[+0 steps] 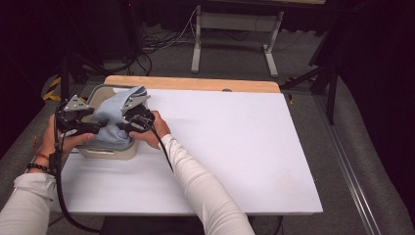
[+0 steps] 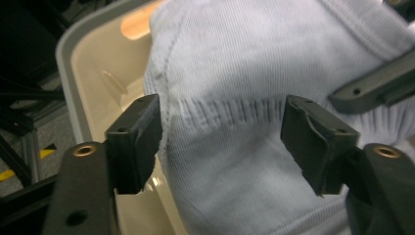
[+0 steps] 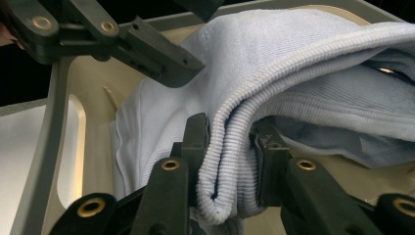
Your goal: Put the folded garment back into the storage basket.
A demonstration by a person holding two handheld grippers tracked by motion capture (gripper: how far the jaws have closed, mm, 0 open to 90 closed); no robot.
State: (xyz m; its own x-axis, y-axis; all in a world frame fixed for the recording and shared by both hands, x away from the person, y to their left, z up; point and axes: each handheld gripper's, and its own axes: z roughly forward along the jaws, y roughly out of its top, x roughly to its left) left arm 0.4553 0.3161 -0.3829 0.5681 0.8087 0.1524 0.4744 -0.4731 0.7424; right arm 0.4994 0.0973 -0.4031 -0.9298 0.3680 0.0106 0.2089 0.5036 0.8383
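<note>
right gripper [image 3: 229, 161] jaws pinch the sweater's [image 3: 313, 63] ribbed hem (over the basin [image 1: 108, 152])

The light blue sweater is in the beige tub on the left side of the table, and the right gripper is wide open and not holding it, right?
Not quite. The light blue sweater is in the beige tub at the table's left, but the right gripper is shut on its ribbed hem. The right gripper view shows the folded hem pinched between both jaws.
</note>
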